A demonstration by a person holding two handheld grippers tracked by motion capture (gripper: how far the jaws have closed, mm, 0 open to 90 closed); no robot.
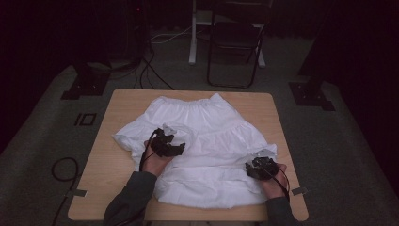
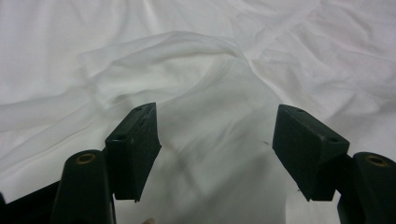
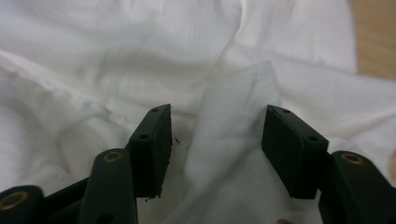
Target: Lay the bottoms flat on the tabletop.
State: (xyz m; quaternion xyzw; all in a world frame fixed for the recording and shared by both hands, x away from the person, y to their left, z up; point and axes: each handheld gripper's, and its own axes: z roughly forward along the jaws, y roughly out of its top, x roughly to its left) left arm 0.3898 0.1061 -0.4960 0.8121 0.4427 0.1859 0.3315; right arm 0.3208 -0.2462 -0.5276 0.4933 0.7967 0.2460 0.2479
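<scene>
A white, gathered cotton skirt point(image 1: 202, 141) with an elastic waistband lies spread over the middle of the light wooden table point(image 1: 113, 155), its waistband at the far side and its wide hem toward the person. The garment is not yet folded into any compact shape: it lies mostly open, with one rumpled corner at its left edge and a small peak of cloth raised near each of the tongs. The left tongs point(image 1: 170, 147) rest over the left middle of the skirt, and the left gripper view shows their black jaws standing wide apart with a soft ridge of fabric ahead of them and nothing pinched between. The right tongs point(image 1: 261, 165) sit at the skirt's near right edge; in the right gripper view a standing fold of white cloth point(image 3: 233, 130) rises between the jaws, yet the pads stand clear of it on both sides, so the tongs are open and grip nothing. Judged from this, the work is at an early stage, the cloth laid out and roughly arranged, while any folding and final smoothing appear still to come
</scene>
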